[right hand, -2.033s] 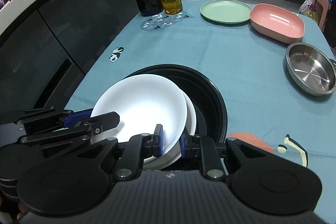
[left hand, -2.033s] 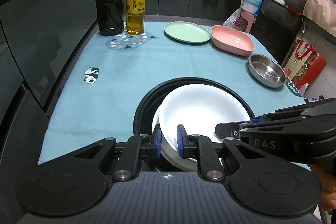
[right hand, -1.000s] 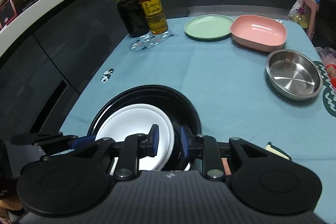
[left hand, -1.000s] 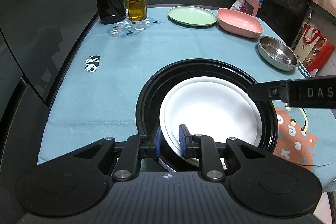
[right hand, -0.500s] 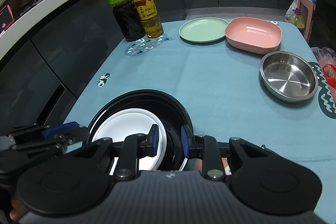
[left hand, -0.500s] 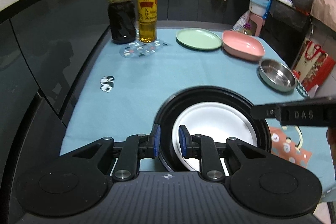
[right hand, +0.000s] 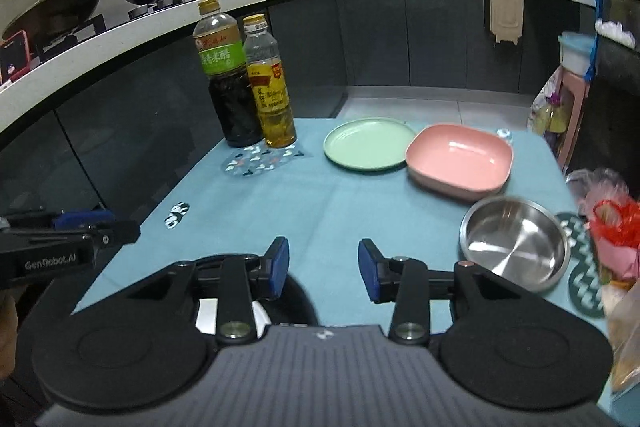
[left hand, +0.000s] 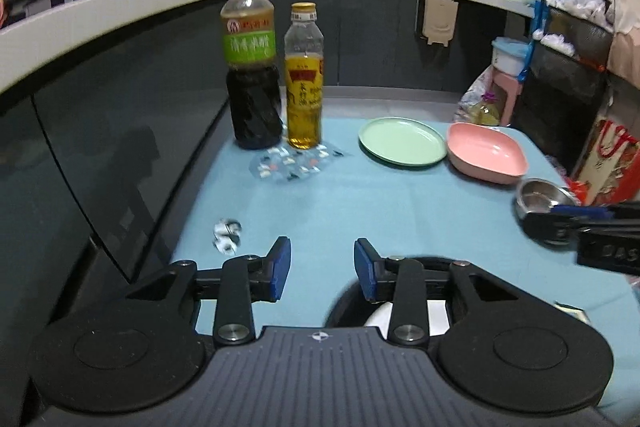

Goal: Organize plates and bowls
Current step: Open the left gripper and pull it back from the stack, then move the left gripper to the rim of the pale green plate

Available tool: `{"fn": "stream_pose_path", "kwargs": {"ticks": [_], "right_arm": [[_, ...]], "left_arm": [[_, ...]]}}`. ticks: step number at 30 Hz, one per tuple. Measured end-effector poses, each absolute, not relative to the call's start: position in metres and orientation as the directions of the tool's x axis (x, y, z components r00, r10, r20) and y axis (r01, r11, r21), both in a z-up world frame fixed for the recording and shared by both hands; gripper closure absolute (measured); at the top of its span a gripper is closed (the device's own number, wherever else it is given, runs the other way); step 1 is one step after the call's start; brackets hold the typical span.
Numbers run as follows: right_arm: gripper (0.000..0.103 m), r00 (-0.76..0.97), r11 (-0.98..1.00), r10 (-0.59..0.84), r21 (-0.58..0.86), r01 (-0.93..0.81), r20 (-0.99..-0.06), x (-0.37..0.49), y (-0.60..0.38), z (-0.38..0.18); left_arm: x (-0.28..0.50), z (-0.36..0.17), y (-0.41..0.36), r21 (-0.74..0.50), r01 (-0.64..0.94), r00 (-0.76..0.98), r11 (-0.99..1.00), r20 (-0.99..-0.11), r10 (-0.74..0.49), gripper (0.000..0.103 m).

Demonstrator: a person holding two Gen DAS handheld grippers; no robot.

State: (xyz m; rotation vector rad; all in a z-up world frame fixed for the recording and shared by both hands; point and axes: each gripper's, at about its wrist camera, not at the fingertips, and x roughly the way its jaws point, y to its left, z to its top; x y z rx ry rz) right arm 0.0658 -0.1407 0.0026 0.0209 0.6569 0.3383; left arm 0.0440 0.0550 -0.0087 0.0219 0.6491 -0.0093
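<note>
Now both tools point(left hand: 322, 269) point(right hand: 323, 270) opening, seemingly empty.

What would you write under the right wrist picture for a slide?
Right tool opening, empty, above a blue table with green plate, pink dish, steel bowl and two bottles.

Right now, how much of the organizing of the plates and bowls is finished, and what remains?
Done: the white plate lies in the black dish. In hand: nothing; the left gripper and right gripper are opening, with nothing between the jaws. Left: the green plate, pink bowl and steel bowl sit apart.
</note>
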Motion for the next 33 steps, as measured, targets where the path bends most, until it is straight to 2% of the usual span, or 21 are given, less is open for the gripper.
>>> {"fn": "stream_pose_path", "kwargs": {"ticks": [5, 16, 18, 25, 33], "right_arm": [[0.064, 0.703, 0.929, 0.350, 0.136, -0.343, -0.618, 0.096, -0.145, 0.015], [0.064, 0.627, 0.949, 0.302, 0.167, -0.266, -0.718, 0.180, -0.156, 0.020], [0.064, 0.618, 0.960, 0.272, 0.159, -0.232, -0.738, 0.196, -0.157, 0.022], [0.064, 0.633, 0.979, 0.131, 0.000, -0.203, -0.763, 0.236, -0.148, 0.038], [0.064, 0.610, 0.980, 0.138, 0.020, -0.196, -0.780, 0.273, -0.147, 0.032]], "left_arm": [[0.074, -0.004, 0.052, 0.045, 0.014, 0.789, 0.999, -0.614, 0.017, 0.070], [0.136, -0.005, 0.045, 0.089, -0.032, 0.800, 0.996, -0.595, 0.079, 0.070], [0.148, -0.005, 0.043, 0.081, -0.025, 0.785, 0.996, -0.615, 0.069, 0.070], [0.190, -0.009, 0.039, 0.049, -0.002, 0.715, 0.999, -0.698, 0.036, 0.070], [0.230, -0.017, 0.038, 0.009, -0.014, 0.662, 1.000, -0.749, 0.016, 0.070]]}}
